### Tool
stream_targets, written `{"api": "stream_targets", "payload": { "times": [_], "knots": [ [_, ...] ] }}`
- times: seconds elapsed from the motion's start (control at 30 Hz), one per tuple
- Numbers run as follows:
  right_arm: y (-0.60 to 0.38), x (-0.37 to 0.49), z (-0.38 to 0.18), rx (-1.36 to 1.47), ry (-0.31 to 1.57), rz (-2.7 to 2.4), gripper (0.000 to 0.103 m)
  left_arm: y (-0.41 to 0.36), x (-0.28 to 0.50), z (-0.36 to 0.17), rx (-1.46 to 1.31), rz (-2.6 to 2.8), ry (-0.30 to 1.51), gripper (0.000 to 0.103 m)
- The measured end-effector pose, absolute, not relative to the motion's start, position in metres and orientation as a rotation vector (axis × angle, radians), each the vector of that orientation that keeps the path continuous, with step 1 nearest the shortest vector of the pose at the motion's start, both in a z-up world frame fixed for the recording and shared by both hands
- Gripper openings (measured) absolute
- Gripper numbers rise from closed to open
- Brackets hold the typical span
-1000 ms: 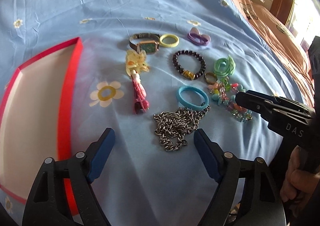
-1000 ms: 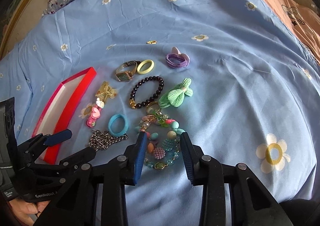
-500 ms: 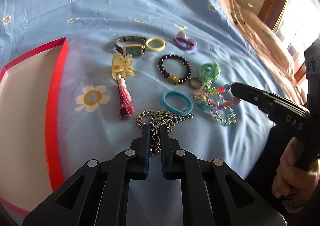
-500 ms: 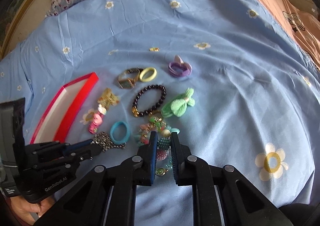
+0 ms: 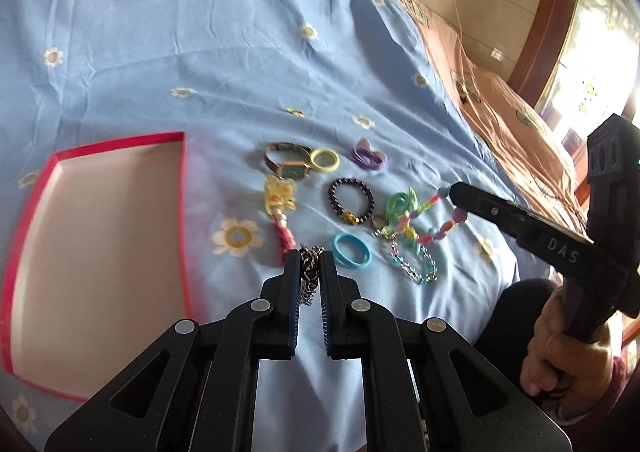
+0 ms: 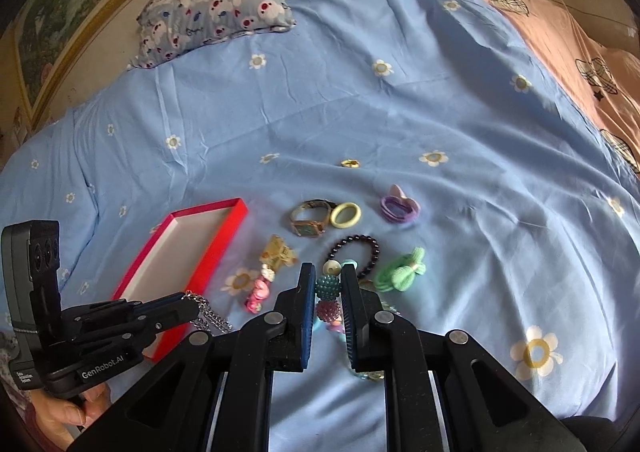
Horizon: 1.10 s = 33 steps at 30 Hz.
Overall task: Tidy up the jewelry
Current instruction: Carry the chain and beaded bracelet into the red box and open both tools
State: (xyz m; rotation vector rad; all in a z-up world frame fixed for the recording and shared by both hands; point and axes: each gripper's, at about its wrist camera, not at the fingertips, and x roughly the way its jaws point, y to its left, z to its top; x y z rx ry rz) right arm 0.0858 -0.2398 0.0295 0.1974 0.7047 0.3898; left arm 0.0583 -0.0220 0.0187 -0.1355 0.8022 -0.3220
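My left gripper (image 5: 309, 254) is shut on a silver chain necklace (image 5: 309, 272) and holds it above the blue bedsheet; it also shows in the right wrist view (image 6: 188, 298) with the chain (image 6: 212, 317) hanging from it. My right gripper (image 6: 328, 272) is shut on a colourful beaded necklace (image 6: 329, 298), lifted off the bed; in the left wrist view this gripper (image 5: 452, 192) has the beads (image 5: 416, 226) trailing down. A red-rimmed white tray (image 5: 96, 252) lies to the left, nothing in it.
On the sheet lie a watch (image 5: 288, 164), a yellow ring (image 5: 325, 159), a purple hair tie (image 5: 366, 156), a dark bead bracelet (image 5: 351, 201), a green bow tie (image 5: 400, 204), a blue band (image 5: 351, 255), a yellow-pink clip (image 5: 280, 208). A pillow (image 6: 216, 24) lies far back.
Both grippers closed on their necklaces, then lifted: the chain and the beads have come up off the sheet. The cameras now sit higher and farther back.
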Motion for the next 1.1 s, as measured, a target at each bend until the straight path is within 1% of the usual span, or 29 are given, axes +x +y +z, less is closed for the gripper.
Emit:
{"api": "stream_targets", "payload": {
  "times": [0.23, 0.73, 0.93, 1.1],
  "knots": [
    [-0.201, 0.085, 0.035, 0.181, 0.711, 0.484, 0.013, 0.017, 0.046, 0.029, -0.176, -0.253, 0.773, 0.008],
    [-0.092, 0.081, 0.037, 0.102, 0.75, 0.717, 0.013, 0.115, 0.026, 0.022, -0.259, -0.044, 0.762, 0.008],
    [-0.039, 0.08, 0.027, 0.067, 0.784, 0.822, 0.013, 0.148, 0.024, 0.012, -0.284, 0.021, 0.771, 0.008],
    [-0.008, 0.082, 0.007, 0.058, 0.84, 0.876, 0.013, 0.166, 0.031, -0.008, -0.3, 0.059, 0.812, 0.008]
  ]
}}
